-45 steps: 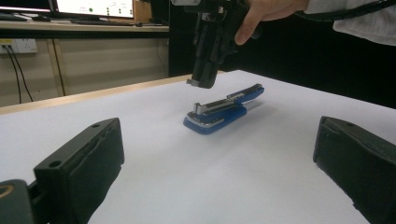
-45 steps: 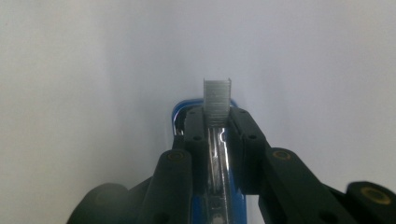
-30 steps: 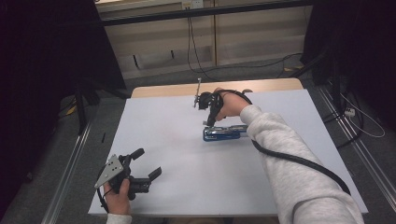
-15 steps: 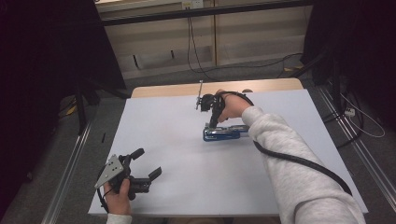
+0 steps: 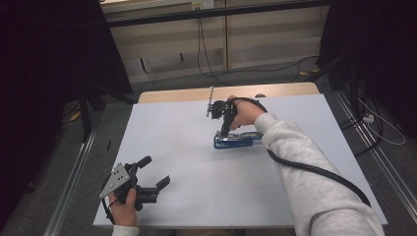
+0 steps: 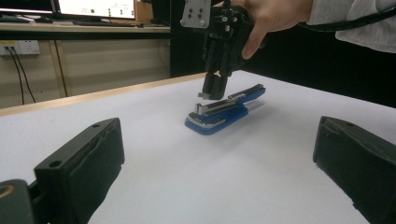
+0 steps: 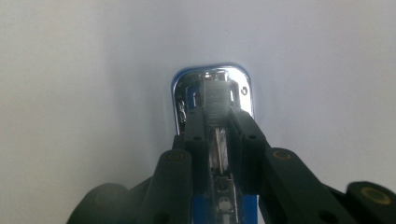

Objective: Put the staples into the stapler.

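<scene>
A blue stapler [image 5: 241, 141] with a metal top lies on the white table [image 5: 196, 206], right of centre. My right gripper [image 5: 225, 132] points straight down at its left end. In the right gripper view its jaws [image 7: 218, 128] press on both sides of the narrow metal top arm of the stapler [image 7: 212, 86]. From the left gripper view, the right gripper [image 6: 213, 93] meets the stapler [image 6: 219, 114] at its raised top near the front. My left gripper [image 5: 155, 171] rests at the near left of the table, open, with nothing between its jaws [image 6: 217, 140].
A wooden edge [image 5: 187, 94] runs along the table's far side. The black cable [image 5: 314, 172] trails from the right gripper along the grey sleeve. Metal rails [image 5: 74, 177] flank the table, and monitors [image 6: 93, 7] stand on a bench behind.
</scene>
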